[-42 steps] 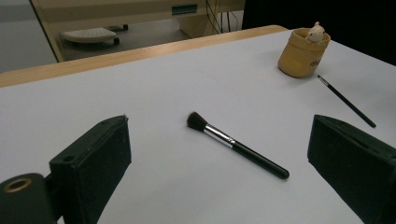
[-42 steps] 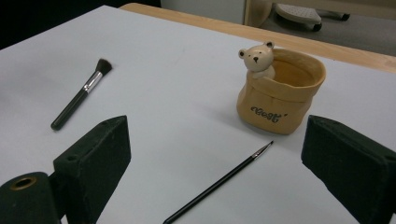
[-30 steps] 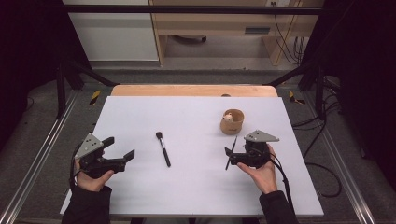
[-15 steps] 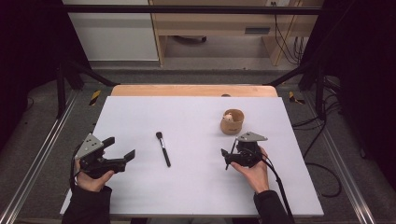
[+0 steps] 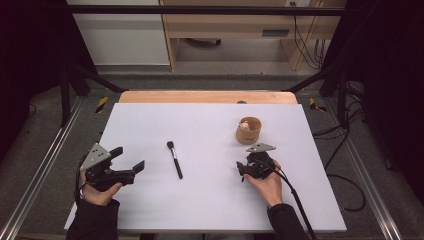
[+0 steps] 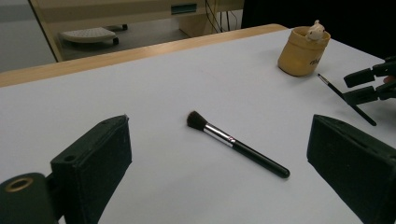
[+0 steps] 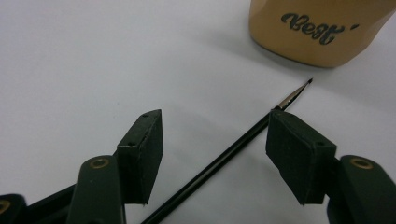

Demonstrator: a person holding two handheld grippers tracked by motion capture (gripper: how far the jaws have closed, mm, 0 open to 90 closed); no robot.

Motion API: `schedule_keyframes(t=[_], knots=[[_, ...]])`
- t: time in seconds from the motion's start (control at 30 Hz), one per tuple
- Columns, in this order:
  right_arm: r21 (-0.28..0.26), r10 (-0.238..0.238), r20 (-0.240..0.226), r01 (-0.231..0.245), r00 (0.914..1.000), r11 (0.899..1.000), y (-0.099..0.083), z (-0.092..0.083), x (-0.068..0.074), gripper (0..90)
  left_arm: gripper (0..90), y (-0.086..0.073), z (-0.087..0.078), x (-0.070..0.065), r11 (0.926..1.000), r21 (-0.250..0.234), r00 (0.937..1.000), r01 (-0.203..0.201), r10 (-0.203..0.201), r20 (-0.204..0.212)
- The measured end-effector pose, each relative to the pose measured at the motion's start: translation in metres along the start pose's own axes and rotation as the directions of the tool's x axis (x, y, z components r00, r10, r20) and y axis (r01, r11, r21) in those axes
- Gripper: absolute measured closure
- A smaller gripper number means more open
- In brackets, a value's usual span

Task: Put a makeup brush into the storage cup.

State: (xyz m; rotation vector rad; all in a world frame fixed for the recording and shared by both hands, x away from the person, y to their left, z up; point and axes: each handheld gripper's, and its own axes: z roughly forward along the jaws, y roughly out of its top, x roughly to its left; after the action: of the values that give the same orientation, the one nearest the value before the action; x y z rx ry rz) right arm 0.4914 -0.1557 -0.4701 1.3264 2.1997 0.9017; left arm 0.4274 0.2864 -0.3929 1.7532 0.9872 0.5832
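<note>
A black makeup brush (image 5: 175,160) with a dark bristle head lies on the white table (image 5: 210,210) between the two hands; in the left gripper view the makeup brush (image 6: 238,147) is ahead of the jaws. My left gripper (image 5: 129,158) stands open beside it, holding nothing. A thin black liner brush (image 7: 224,156) lies flat between the jaws of my right gripper (image 7: 217,140), which is open around it with the pads apart from the handle. In the high view the right gripper (image 5: 245,169) sits just in front of a tan cup (image 5: 248,130).
The tan cup (image 7: 322,28) carries dark lettering and a small white thing (image 6: 316,31) at its top. A wooden strip (image 5: 207,96) edges the far side of the table. Metal frame rails (image 5: 45,165) run along both sides.
My right gripper has slid a little to the left, coming over the thin brush. The left gripper and the makeup brush have stayed put.
</note>
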Motion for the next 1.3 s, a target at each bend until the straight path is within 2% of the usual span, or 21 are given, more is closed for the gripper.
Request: schedule_keyframes(t=[0.17,0.2,0.5,0.57,0.67,0.9,1.23,1.27,1.3], knots=[[0.035,-0.02,0.014,0.019,0.9997,0.999,-0.0029,0.0052,0.0,43.1,6.0,0.0004,0.0008,-0.0015,1.0,0.003,1.0,-0.005,0.005,0.002],[0.042,-0.009,0.013,0.008,0.9999,0.999,-0.003,0.0055,0.0009,43.8,6.0,0.0004,0.0008,-0.0015,0.9999,0.006,1.0,-0.009,0.009,0.001],[0.048,0.011,-0.014,-0.01,0.9998,0.999,-0.0034,0.0049,0.0002,51.0,6.0,0.0001,0.0009,-0.0019,1.0,0.002,1.0,-0.005,0.005,0.004],[0.044,-0.006,-0.014,0.007,0.9999,0.999,-0.004,0.0049,-0.0003,53.0,6.0,0.0001,0.0008,-0.0018,1.0,0.003,1.0,-0.005,0.005,0.005],[0.048,0.001,-0.024,0.0,0.9997,0.999,-0.0038,0.0036,0.0009,57.1,6.0,0.0001,0.0006,-0.0018,1.0,0.002,1.0,-0.004,0.004,0.006],[0.051,-0.02,-0.03,0.022,0.9993,0.998,-0.0043,0.0021,0.0012,65.6,6.3,0.0002,0.0,-0.0015,1.0,0.0,1.0,-0.005,0.005,0.005],[0.078,0.002,-0.02,-0.001,0.9998,0.997,-0.0051,-0.0028,0.0029,73.5,6.5,0.0003,-0.0005,-0.0018,1.0,-0.002,1.0,-0.003,0.003,0.006],[0.073,-0.011,-0.016,0.012,0.9998,0.997,-0.006,-0.0027,0.0017,73.9,6.5,0.0003,-0.0005,-0.0019,1.0,-0.002,1.0,-0.004,0.004,0.006],[0.072,0.005,-0.022,-0.004,0.9998,0.997,-0.0067,-0.0032,0.0013,74.2,6.6,0.0003,-0.0005,-0.0019,1.0,-0.002,1.0,-0.004,0.004,0.006]])
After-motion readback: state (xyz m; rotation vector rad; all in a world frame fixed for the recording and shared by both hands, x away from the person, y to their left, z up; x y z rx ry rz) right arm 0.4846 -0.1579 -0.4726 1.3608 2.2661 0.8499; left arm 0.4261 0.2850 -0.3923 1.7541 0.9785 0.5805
